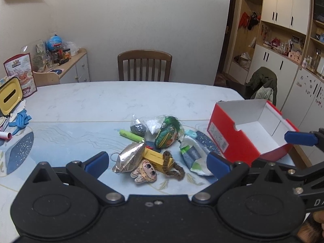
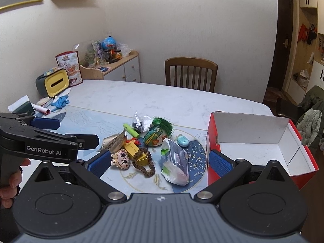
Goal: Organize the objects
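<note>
- Pile of small objects lies loose on the table (image 1: 141, 97), left of the red box (image 1: 226, 139). Nothing from it is in the box; interior shows bare white.
- Red box: open-topped, upright, at the table's right edge. Taken as landmark.
- Nearest the box: wipes packet (image 2: 175, 162), lying flat just left of it. Small teal piece (image 2: 182, 141) beyond the packet, also close to the box.
- Farther left of the box: green-tufted pouch (image 1: 167, 135), then yellow carton (image 2: 137, 154) with a brown scrunchie (image 2: 146, 163) draped over it, touching. Face plush (image 2: 121, 159) and foil packet (image 1: 129, 158) at the pile's left end. Green marker (image 1: 131, 136) and a dark foil bag (image 1: 138, 126) toward the far side.
- Left gripper (image 1: 158, 163): released, jaws spread wide, nothing between them; hangs over the near edge of the pile.
- Right gripper (image 2: 160, 161): also released and empty, wide apart, with the wipes packet lying in the line between its fingers.
- Judgement: sorting not yet begun; step in hand is choosing the first pick.
- Next move likely calls for lowering one gripper onto a single item. The wipes packet suits the right: close to the box, clear of neighbours. Close on its narrow width, lift clear, carry over the box wall.
- Scrunchie and carton overlap; picking either may drag the other.
</note>
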The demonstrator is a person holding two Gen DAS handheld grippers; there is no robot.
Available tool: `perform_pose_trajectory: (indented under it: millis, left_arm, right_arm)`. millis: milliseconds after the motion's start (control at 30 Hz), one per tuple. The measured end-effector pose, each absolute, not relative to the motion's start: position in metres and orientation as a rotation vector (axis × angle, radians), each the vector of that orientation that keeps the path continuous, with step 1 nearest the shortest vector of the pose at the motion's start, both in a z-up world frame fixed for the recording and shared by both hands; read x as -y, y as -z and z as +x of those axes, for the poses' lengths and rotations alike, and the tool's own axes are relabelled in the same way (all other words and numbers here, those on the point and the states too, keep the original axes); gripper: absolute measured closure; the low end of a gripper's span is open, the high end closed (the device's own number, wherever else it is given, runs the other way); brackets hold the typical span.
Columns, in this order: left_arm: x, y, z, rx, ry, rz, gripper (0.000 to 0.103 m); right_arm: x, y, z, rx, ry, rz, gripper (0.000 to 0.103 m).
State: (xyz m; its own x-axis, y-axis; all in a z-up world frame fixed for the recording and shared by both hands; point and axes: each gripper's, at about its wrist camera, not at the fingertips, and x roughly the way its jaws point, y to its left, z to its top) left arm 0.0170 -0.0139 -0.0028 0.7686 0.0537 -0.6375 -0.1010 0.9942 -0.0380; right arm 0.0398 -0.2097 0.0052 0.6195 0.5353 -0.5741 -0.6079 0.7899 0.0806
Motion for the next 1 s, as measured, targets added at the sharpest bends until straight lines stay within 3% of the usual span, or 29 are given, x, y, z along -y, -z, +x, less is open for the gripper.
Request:
perform_pose_trajectory:
  millis: [333, 833, 1000]
  left_arm:
    - [-0.025, 0.046, 0.063, -0.765, -0.036, -0.047, 0.005]
    - [-0.058, 0.11, 0.121, -0.842, -0.014, 0.004, 0.005]
    - [-0.062, 0.121, 0.133, -0.895, -0.002, -0.018, 0.028]
  right_arm:
    - [0.168, 0.035, 0.081, -0.689, -0.625, -0.166, 0.002]
    - [0.117, 0.109, 0.155, -0.849, -0.464, -0.2, 0.026]
    - [0.111, 0.122, 0.166, -0.871, -0.434, -0.208, 0.037]
